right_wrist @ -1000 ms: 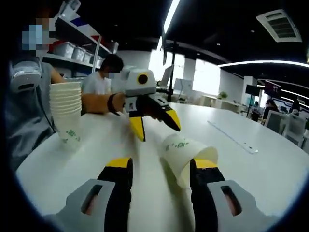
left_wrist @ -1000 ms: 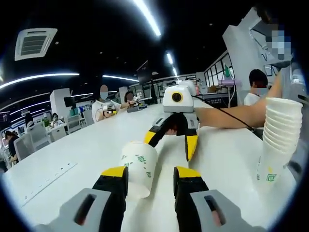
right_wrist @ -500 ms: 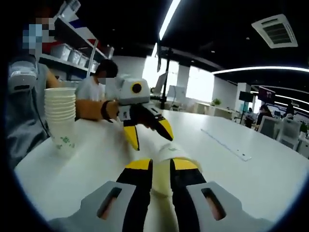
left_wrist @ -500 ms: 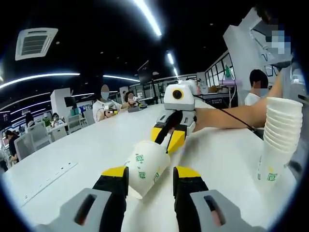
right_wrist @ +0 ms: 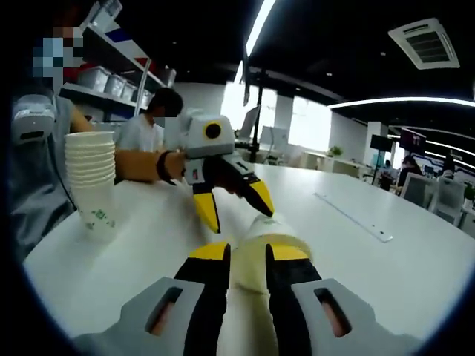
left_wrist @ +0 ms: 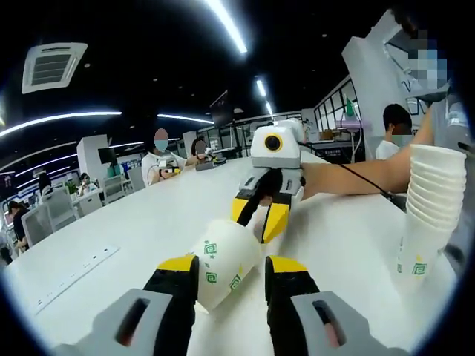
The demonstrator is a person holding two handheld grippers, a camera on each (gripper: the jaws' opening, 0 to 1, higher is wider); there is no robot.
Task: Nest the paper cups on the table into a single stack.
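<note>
- Since half a second ago the loose cup has tipped a little further over in the left gripper view, and the right gripper has kept its pinch on it; a second ago those jaws stood wide apart beside the cup.
- Left gripper view: the left gripper [left_wrist: 230,278] sits at the bottom centre with its jaws well apart and nothing pinched between them. The cup [left_wrist: 223,261] lies on its side on the white worktop [left_wrist: 111,230], its body against the inner face of the left-hand jaw.
- The right gripper [left_wrist: 260,211] reaches in from the upper middle, and its yellow tips are closed on the cup's far end.
- The stack of cups [left_wrist: 429,211] stands upright at the right edge of the frame, well apart from the loose cup.
- Green printed marks show on the cup and on the lowest cup of the stack; no words can be read.
- Right gripper view: the right gripper [right_wrist: 247,256] is nearly closed, squeezing the cup [right_wrist: 261,248], which points away along the jaws towards the centre of the frame.
- The left gripper [right_wrist: 230,204] hangs just beyond the cup, jaws spread.
- The stack [right_wrist: 90,182] stands at the left of the frame, so the held cup probably has to be turned upright and carried that way. The right gripper, already holding it, is the one placed to do so.
</note>
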